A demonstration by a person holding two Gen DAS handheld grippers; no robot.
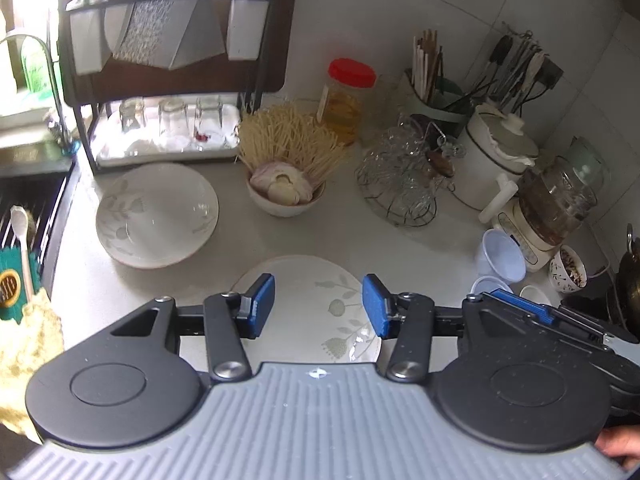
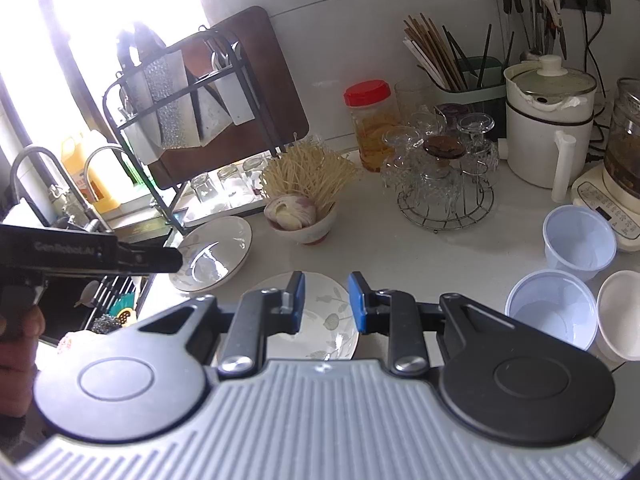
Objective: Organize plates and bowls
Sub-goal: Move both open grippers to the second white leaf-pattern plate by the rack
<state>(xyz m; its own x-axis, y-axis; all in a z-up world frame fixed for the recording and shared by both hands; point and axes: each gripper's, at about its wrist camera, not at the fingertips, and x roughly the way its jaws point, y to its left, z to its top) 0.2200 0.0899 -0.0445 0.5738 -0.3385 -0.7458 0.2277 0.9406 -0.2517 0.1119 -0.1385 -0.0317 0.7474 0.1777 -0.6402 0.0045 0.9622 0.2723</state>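
**Both jaws empty above the plate**

The left gripper point(image 1: 319, 306) hangs over the white surface point(image 1: 420, 244) with its jaws roughly half open and nothing between the blue pads point(image 1: 262, 306). Below it, seen through the gap, lies a flat plate point(image 1: 320, 300) with a pale leaf pattern, resting on the surface. The pads do not touch it.

The right gripper point(image 2: 326, 302) is narrower: its jaws stand a small way apart, also holding nothing, with the same plate point(image 2: 320, 320) showing beneath them.

A deep dish point(image 1: 156, 214) with a matching leaf print sits to the upper left of the plate, near the sink point(image 1: 28, 200) edge and in front of the drying rack point(image 1: 160, 80). In the right wrist view the left gripper's dark body crosses in front of this dish point(image 2: 212, 254).

Behind the plate stands a small bowl point(image 1: 286, 196) holding onion or garlic, with a bundle of dry noodles point(image 1: 288, 136) just behind it. To the right are a wire stand of glasses point(image 1: 400, 184), a red-lidded jar point(image 1: 346, 100) and a chopstick holder point(image 1: 432, 92).

Right of the plate, two pale plastic tubs point(image 2: 578, 240) and a white cup point(image 2: 620, 316) stand close together.
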